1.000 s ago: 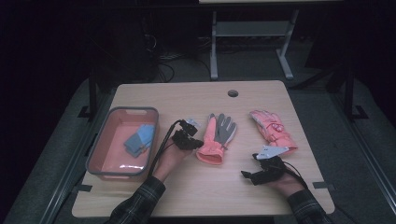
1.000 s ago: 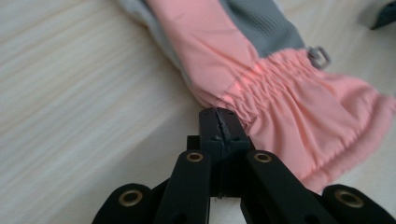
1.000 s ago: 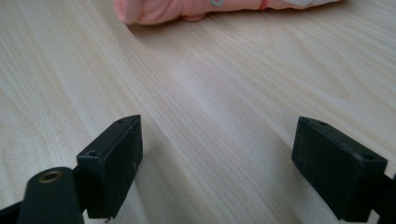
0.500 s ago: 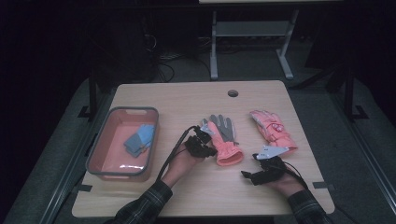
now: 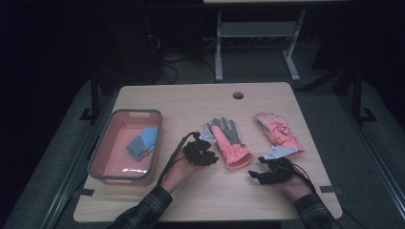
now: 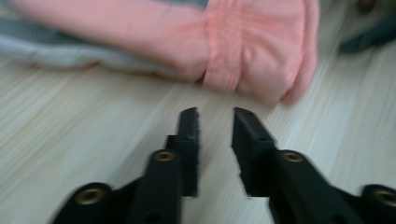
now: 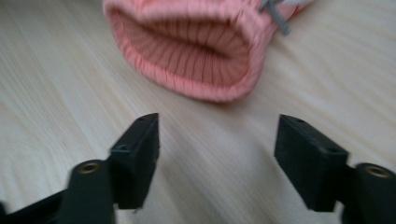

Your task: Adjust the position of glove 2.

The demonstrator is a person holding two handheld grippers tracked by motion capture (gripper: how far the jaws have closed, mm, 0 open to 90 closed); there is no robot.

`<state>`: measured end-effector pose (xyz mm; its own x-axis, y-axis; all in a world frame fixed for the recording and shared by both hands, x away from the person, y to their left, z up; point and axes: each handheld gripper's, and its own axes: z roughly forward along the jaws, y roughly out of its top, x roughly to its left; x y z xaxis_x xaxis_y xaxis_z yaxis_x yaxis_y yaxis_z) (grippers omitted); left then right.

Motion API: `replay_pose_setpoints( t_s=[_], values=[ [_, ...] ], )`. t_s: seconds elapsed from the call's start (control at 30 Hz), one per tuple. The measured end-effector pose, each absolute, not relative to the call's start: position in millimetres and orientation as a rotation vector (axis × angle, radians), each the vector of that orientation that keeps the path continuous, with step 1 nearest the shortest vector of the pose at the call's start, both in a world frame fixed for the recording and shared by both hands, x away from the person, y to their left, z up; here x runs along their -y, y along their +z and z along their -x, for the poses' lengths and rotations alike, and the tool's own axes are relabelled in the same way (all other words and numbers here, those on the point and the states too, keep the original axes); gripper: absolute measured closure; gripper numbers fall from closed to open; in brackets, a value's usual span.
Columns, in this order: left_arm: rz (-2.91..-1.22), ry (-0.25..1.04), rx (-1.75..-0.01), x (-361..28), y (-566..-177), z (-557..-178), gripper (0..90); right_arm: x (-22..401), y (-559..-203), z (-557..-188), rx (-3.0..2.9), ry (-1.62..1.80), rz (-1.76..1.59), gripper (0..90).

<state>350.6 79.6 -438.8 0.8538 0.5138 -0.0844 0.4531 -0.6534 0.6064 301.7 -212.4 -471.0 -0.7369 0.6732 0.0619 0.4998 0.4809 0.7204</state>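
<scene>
Pink-and-grey glove (image 5: pixel 228 141) was pictured lying flat on the wooden table (image 5: pixel 191 102), near its middle, fingers pointed toward the far edge and its ribbed pink cuff turned toward the person. In the left gripper view the same glove (image 6: pixel 224 42) was seen just past the jaw tips, its cuff band level with the gap between them but not touched. The left gripper (image 5: pixel 206 153) was held just left of that cuff; its jaws, which had just been opening, were set a little apart with nothing between them. The left gripper's (image 6: pixel 215 122) pads were shown over bare wood. The right gripper (image 5: pixel 260 174) was held to the right of the cuff and nearer the front edge, low over the table. Its jaws had just been closing yet were still spread wide, and nothing was caught between them; in the right gripper view (image 7: pixel 217 128) the open mouth of the cuff (image 7: pixel 187 51) was faced from a short way off. A second glove (image 5: pixel 277 132), pink all over, was laid to the right of the first, apart from it. At the table's left a pink tub (image 5: pixel 105 152) with a grey rim was placed, and a blue cloth item (image 5: pixel 142 143) was seen inside it. Plaid sleeves (image 5: pixel 143 212) were visible at the near edge.
</scene>
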Motion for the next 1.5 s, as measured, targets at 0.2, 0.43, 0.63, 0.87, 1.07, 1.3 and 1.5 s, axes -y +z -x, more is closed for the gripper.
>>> replay_pose_setpoints(
  t_s=[0.2, 0.43, 0.63, 0.87, 1.07, 1.3, 1.5],
  values=[
    [-2.403, 0.176, -0.650, -98.4, -445.1, -330.9, 47.5, 209.2, -444.5, -304.0, -2.434, 1.171, -1.050, 56.4],
    [-2.382, 0.183, -0.651, -115.6, -456.3, -309.2, 20.8, 196.8, -420.6, -317.6, -2.419, 1.265, -1.093, 89.0],
    [-2.393, 0.203, -0.637, -131.3, -466.4, -294.9, 13.2, 170.4, -420.6, -341.9, -2.447, 1.219, -1.083, 90.0],
    [-2.316, 0.231, -0.592, -142.0, -474.1, -288.6, 12.5, 149.7, -429.0, -356.9, -2.486, 1.152, -1.094, 90.0],
    [-2.285, 0.228, -0.573, -144.1, -476.9, -288.8, 12.2, 142.6, -438.2, -356.0, -2.532, 1.071, -1.072, 90.0],
    [-2.273, 0.234, -0.572, -144.1, -477.8, -288.8, 12.3, 159.5, -438.0, -340.9, -2.565, 1.078, -1.025, 90.0],
    [-2.272, 0.239, -0.576, -144.4, -477.7, -288.7, 12.3, 177.5, -436.8, -328.1, -2.592, 1.081, -0.993, 90.0]
  ],
)
